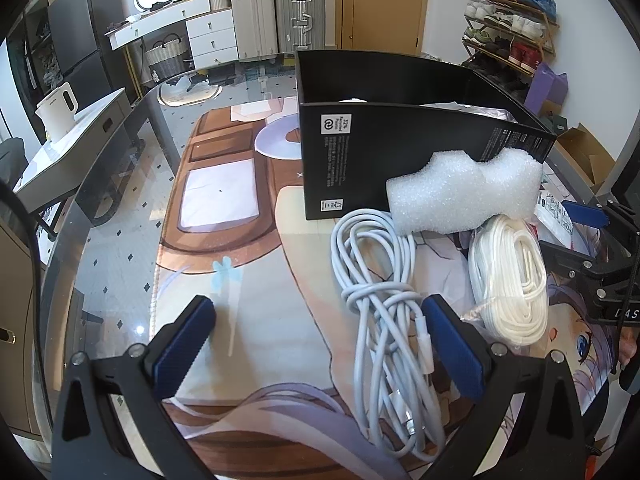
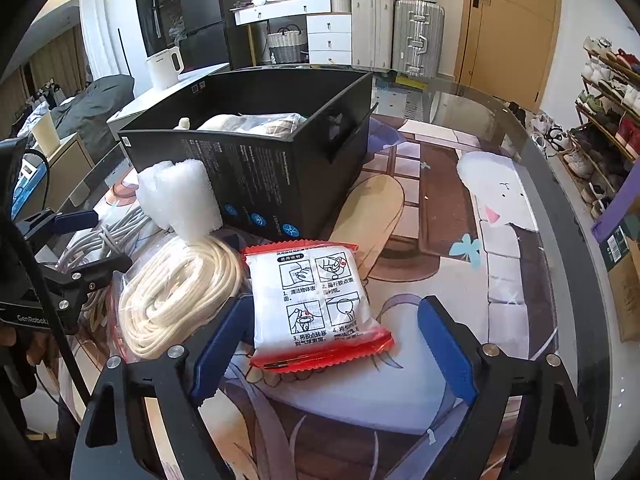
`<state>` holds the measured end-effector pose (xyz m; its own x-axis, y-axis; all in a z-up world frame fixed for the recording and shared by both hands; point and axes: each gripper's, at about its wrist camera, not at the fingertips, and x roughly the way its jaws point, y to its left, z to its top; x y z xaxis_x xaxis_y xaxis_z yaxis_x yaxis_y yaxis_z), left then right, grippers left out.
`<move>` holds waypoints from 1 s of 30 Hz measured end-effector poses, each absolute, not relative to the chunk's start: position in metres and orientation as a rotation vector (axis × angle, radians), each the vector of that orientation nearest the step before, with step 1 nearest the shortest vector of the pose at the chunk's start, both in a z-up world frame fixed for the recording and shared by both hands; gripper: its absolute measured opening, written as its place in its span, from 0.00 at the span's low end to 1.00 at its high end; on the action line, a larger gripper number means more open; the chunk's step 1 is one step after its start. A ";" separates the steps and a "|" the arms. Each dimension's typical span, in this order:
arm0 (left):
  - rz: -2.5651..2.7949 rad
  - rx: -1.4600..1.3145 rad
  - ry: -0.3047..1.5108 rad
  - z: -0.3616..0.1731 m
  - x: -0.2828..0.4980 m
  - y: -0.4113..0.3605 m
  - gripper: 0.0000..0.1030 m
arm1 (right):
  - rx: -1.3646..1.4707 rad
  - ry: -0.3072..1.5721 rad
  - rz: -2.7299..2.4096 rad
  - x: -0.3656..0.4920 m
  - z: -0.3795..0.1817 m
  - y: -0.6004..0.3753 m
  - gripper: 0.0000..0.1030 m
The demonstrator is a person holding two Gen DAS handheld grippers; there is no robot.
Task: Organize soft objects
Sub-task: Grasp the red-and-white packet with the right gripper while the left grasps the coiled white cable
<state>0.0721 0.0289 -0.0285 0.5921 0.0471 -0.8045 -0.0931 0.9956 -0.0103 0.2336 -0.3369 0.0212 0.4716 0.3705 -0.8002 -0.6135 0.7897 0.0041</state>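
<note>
right wrist: foam block [image 2: 180,200] against black box [image 2: 256,160], rope coil [image 2: 180,300] beside packet [image 2: 316,308]

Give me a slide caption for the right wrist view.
Open right claw poised around a red-edged packet beside coiled rope, foam and the black box.

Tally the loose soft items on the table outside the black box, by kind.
Coiled cords: 2 (pale blue cable, cream rope)
Foam block: 1
Red-edged sealed packet: 1
Total: 4
</note>
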 end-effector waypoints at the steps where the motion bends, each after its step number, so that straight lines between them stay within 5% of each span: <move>1: 0.081 -0.053 0.933 -0.028 0.072 0.029 1.00 | -0.297 0.885 0.609 0.233 0.022 -0.338 0.75; 5: 0.080 -0.052 0.931 -0.026 0.073 0.028 1.00 | -0.284 0.862 0.623 0.232 0.025 -0.341 0.58; 23: 0.061 -0.044 0.942 -0.023 0.069 0.024 0.97 | -0.276 0.831 0.656 0.228 0.031 -0.346 0.46; 26: 0.041 -0.032 0.924 -0.021 0.065 0.020 0.86 | -0.276 0.830 0.656 0.228 0.031 -0.347 0.46; 30: 0.009 -0.014 0.887 -0.018 0.061 0.014 0.58 | -0.276 0.830 0.655 0.228 0.031 -0.347 0.46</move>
<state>0.0612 0.0144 -0.0177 0.6319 0.0015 -0.7750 -0.0134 0.9999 -0.0090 0.2279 -0.3465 0.0314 0.4946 0.4286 -0.7561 -0.6358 0.7715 0.0215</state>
